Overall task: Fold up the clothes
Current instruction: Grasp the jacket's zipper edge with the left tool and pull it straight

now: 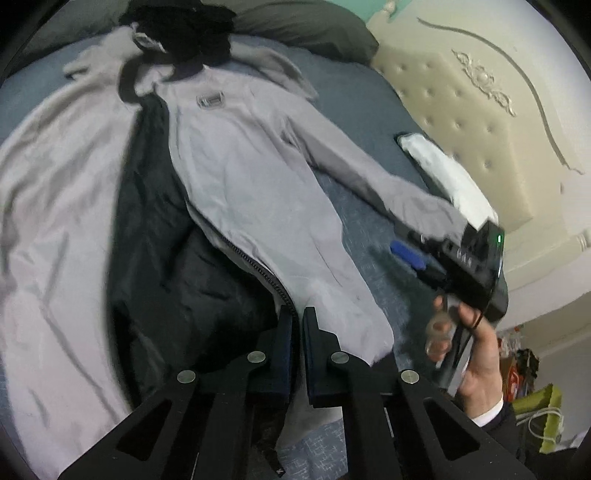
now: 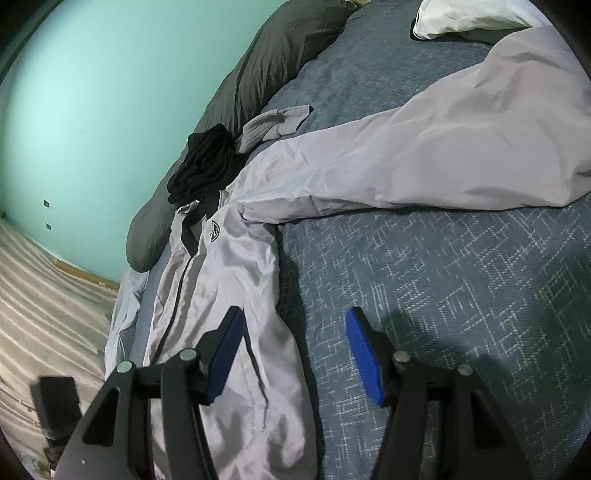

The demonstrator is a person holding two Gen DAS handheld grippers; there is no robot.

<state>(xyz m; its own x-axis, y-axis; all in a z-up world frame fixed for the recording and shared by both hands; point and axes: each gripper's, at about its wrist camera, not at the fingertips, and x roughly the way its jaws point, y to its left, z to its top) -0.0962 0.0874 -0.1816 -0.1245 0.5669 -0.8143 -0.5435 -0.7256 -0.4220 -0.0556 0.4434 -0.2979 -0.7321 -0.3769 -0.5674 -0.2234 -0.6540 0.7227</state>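
Left wrist view looks down on a pale grey jacket (image 1: 251,192) spread out on a bed with a blue patterned cover (image 1: 354,74). The jacket lies unzipped, its dark lining (image 1: 155,206) showing between the two front panels. The left gripper (image 1: 298,325) sits at the lower hem beside the zipper (image 1: 258,269), its two fingers pressed close together with only a thin gap; whether cloth is caught between them cannot be made out. The picture is blurred, so the chest badge (image 1: 210,100) is unreadable. A black garment (image 1: 188,29) lies bunched at the collar, partly cut off by the top edge. At the right a hand (image 1: 469,350) holds the right gripper (image 1: 417,247), which reaches the cuff of the sleeve (image 1: 369,173); its tips are smeared and partly hidden. A white pillow (image 1: 443,173) lies by the cream padded headboard (image 1: 480,110).

Right wrist view shows the right gripper (image 2: 295,354) with its blue-padded fingers spread wide, holding nothing, above the jacket's (image 2: 229,295) edge and the bed cover (image 2: 443,295). The sleeve (image 2: 406,155) stretches up to the right, its end cut off by the frame. A dark grey pillow (image 2: 258,74) lies along the green wall (image 2: 110,110). A dark, blurred object (image 2: 55,406) sits on the floor at the lower left.
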